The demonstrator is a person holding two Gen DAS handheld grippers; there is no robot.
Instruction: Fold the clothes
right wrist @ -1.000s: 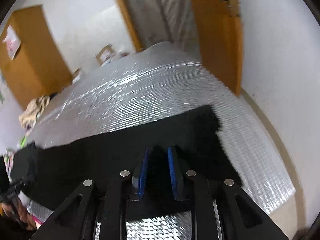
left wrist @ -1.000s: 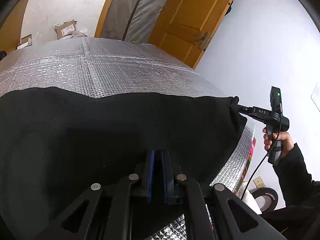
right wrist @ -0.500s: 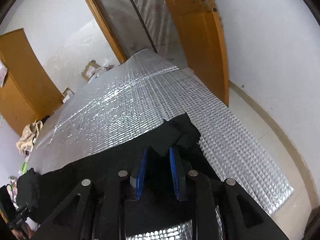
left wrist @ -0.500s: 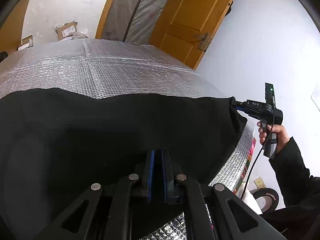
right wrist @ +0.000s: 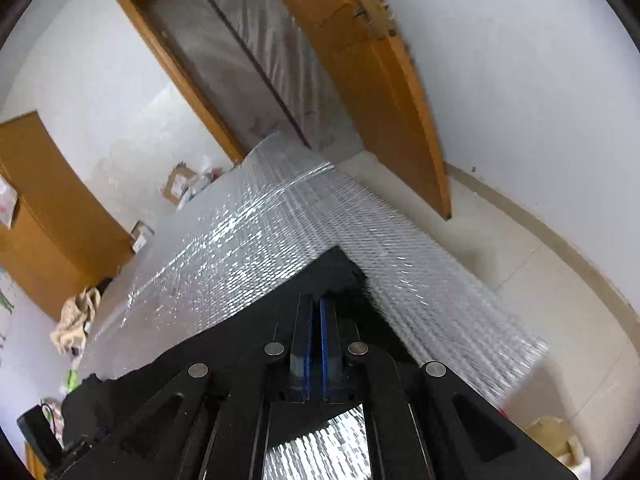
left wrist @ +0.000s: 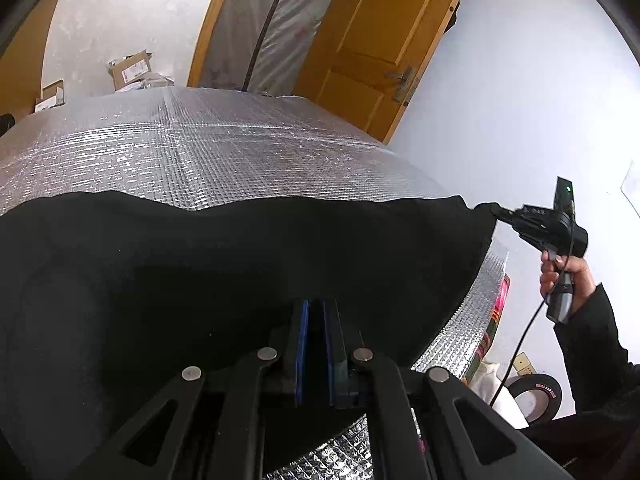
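Black garment [left wrist: 240,264] hangs soft, limp between left gripper [left wrist: 316,320] and right gripper [right wrist: 316,312]; both jaws pinch its edge; corners suit holding.

One black garment [left wrist: 240,280] is seen, two hand-held grippers [left wrist: 316,344] [right wrist: 316,344], one open door [right wrist: 384,92], three cardboard boxes [left wrist: 130,68] at 11 o'clock, one tape roll [left wrist: 538,398].

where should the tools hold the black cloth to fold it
Hold the black cloth at its two near corners, one per tool, coming in flat from the near edge of the silver mat. It is stretched wide, and the left tool and right tool already pinch those ends.
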